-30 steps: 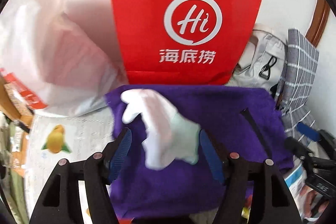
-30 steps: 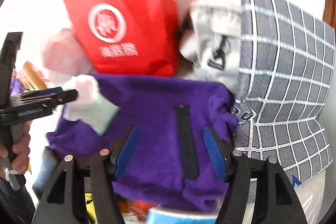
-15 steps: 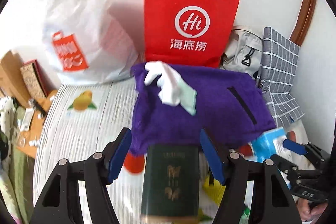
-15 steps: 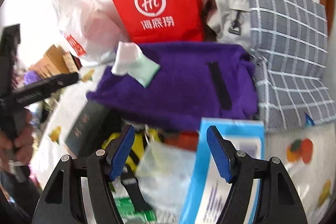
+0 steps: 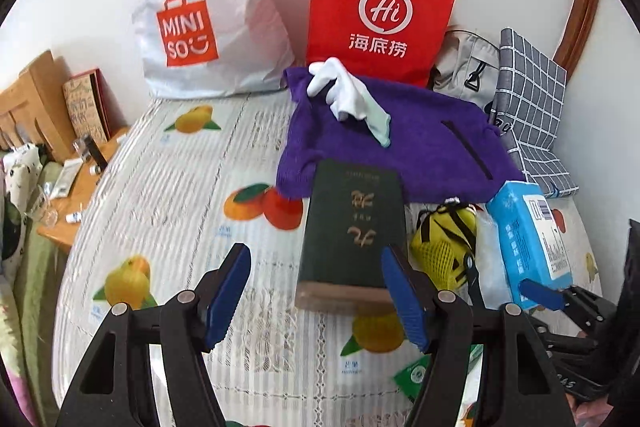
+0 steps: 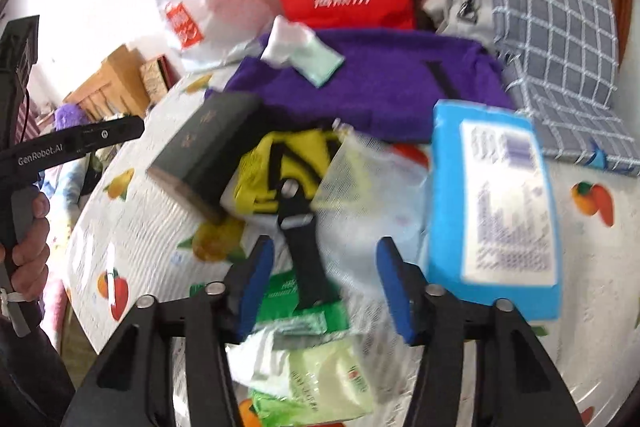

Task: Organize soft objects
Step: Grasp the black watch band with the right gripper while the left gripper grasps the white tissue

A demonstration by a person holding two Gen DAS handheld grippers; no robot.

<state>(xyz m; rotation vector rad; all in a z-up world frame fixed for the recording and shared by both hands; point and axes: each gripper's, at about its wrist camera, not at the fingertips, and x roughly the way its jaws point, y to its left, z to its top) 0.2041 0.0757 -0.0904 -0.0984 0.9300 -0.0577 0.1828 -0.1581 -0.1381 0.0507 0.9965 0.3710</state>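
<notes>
Clutter everywhere on this fruit-print bedspread (image 5: 168,187), but the soft stuff already looks like it's getting its own corner: the white glove (image 5: 348,95) lies right on top of the purple sweater (image 5: 400,143), which is spread flat at the back, touching the foot of the red paper bag (image 5: 380,11). My guess is that's the stacking spot, since a flat base up against the bags keeps the soft pieces clear of the hard junk. The green book (image 5: 352,227) overlaps the sweater's near edge, so it probably isn't part of the pile, just in the way. Left gripper (image 5: 316,291) hangs open over the bedspread with nothing between its blue pads; the book's near end sits just beyond them, not touched. Right gripper (image 6: 324,283) has its jaws closing, and as far as I can tell they're empty too, though that view is blurry. A black strap (image 6: 304,251) and the yellow mesh thing (image 6: 288,167) sit just past them, beside the blue pack (image 6: 492,203). The yellow one looks like the likeliest next pick.
</notes>
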